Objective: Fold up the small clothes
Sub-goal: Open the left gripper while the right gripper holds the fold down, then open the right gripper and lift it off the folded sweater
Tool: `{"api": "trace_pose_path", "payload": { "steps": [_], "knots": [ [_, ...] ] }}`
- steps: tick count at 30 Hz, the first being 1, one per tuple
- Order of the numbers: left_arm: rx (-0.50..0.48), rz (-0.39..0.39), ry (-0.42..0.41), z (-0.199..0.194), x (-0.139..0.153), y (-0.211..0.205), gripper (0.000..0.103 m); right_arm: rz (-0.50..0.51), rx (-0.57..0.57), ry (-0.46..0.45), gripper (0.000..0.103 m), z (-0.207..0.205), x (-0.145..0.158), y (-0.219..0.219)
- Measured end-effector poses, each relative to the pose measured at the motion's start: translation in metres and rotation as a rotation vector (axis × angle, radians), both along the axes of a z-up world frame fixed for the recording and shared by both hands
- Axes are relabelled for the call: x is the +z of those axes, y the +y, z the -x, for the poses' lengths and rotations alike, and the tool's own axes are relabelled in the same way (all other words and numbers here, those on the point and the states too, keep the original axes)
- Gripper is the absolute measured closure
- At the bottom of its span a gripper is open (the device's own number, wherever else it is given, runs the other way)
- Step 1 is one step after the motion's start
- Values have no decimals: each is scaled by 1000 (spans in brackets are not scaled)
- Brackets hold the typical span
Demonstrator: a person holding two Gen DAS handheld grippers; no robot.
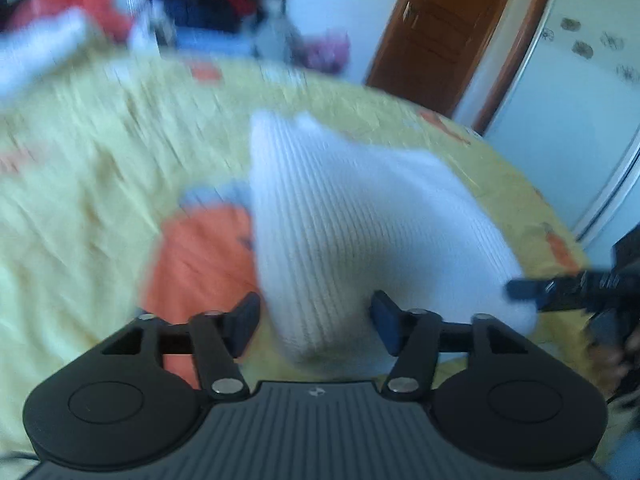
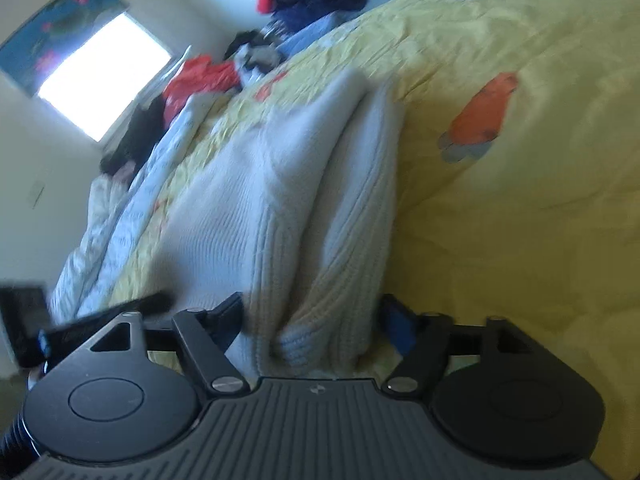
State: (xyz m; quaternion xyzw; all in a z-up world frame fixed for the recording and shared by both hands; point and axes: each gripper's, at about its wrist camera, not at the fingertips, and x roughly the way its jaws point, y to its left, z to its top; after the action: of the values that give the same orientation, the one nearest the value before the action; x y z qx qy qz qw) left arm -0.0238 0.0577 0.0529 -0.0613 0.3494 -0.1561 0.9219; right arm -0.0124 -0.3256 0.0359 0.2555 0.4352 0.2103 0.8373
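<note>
A white ribbed knit garment (image 1: 340,208) lies folded on the yellow bed cover (image 1: 100,160). Its near corner sits between the fingers of my left gripper (image 1: 314,312), whose jaws stand apart without pressing on the fabric. At the right edge of that view, my right gripper (image 1: 532,290) reaches in at the garment's other corner. In the right wrist view the garment (image 2: 280,184) shows two long folds, and its ribbed hem lies between the wide-apart jaws of the right gripper (image 2: 312,316). The left gripper (image 2: 132,306) is a dark blur at the left.
Red, blue and dark clothes (image 1: 200,0) are piled at the far side of the bed. A wooden door (image 1: 440,32) and white wardrobe (image 1: 580,100) stand at the right. A white quilt (image 2: 120,220) lies along the bed's edge under a bright window (image 2: 104,76).
</note>
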Motion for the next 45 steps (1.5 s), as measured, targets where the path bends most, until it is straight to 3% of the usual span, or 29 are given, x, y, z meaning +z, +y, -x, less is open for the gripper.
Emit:
{"api": "trace_pose_path", "payload": {
  "steps": [2,3,5,8,11,13,15,17,18,21,25,28,31,33,37,38,39,40,42,45],
  "knots": [
    [16,-121,-164,16,19,-3,33,-20,-64,-59,26,0,17,-10],
    [20,-182,-229,20,26,-8,25,-37,-90,-97,27,-4,27,-14],
    [6,-277,-305,15,30,-24,22,-79,-111,-125,28,-24,40,-15],
    [-38,-353,-320,0,20,-56,22,-96,-73,-99,33,-65,38,0],
    [-141,-379,-280,-8,2,-89,22,0,-73,8,38,-106,18,24],
    [-189,-393,-227,-10,-13,-105,22,29,-43,19,64,-118,5,38],
    [-176,-405,-229,-7,-20,-112,23,74,-13,-21,83,-117,12,44],
    [-190,-370,-200,-10,-21,-114,23,137,3,-90,87,-112,19,42],
    [-196,-357,-195,-12,-23,-115,23,167,-15,-71,88,-117,10,35],
    [-192,-380,-198,-17,-30,-120,20,78,-67,-43,81,-118,-7,17],
    [-193,-375,-192,-17,-27,-119,20,197,-95,-109,66,-101,16,31],
    [-192,-375,-188,-20,-26,-118,20,264,-166,-252,63,-87,45,45],
    [-189,-379,-187,-18,-25,-119,20,279,-84,-335,59,-86,66,72],
    [-190,-381,-186,-17,-25,-120,20,362,-4,-378,49,-91,68,102],
    [-192,-381,-184,-18,-24,-119,20,450,57,-293,48,-117,42,129],
    [-193,-380,-185,-18,-24,-119,20,506,62,-245,47,-125,25,133],
    [-193,-381,-189,-18,-25,-119,20,535,71,-267,42,-127,5,131],
    [-195,-381,-190,-18,-25,-119,20,514,77,-329,41,-125,-2,126],
    [-197,-379,-199,-17,-26,-120,20,434,63,-322,41,-127,-5,111],
    [-194,-383,-214,-17,-28,-122,18,433,71,-335,41,-126,-4,109]
  ]
}}
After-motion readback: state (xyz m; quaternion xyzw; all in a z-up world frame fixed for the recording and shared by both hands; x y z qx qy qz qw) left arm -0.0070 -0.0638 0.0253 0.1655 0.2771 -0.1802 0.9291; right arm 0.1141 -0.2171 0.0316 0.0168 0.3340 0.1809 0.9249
